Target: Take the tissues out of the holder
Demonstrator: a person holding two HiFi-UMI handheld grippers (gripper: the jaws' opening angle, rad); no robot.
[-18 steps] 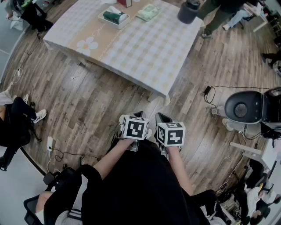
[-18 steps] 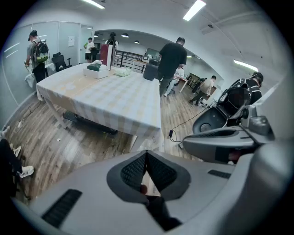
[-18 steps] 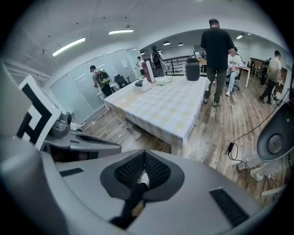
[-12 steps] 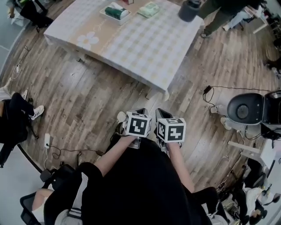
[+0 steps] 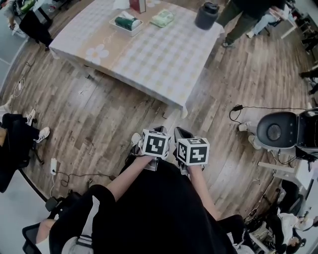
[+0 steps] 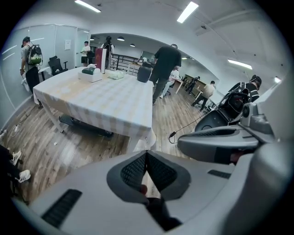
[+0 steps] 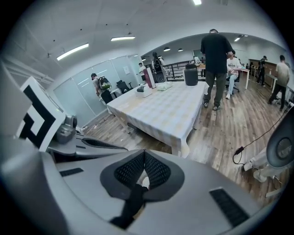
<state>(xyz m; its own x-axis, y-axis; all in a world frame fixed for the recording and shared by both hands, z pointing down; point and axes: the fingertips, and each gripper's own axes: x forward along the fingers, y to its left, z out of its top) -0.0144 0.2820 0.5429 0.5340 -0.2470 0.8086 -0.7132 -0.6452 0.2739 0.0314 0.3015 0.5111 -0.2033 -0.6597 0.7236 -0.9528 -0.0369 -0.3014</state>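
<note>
Both arms reach forward from the body. The left gripper [image 5: 159,130] and the right gripper [image 5: 182,134] hang just beside each other, pointing forward and down at the floor [image 5: 99,114] before the near corner of the table [image 5: 164,64]. They keep the same place as a moment ago. The table now lies a little lower in the head view, so the can [image 5: 206,15] at its far right corner shows whole. Each gripper has its jaws closed tip to tip, with nothing between them. The holder [image 5: 126,24] stands in the far left part of the table, well apart from both grippers, its long side roughly along the far edge. The tissues [image 5: 125,21] lie in it, dark green, along the same line
</note>
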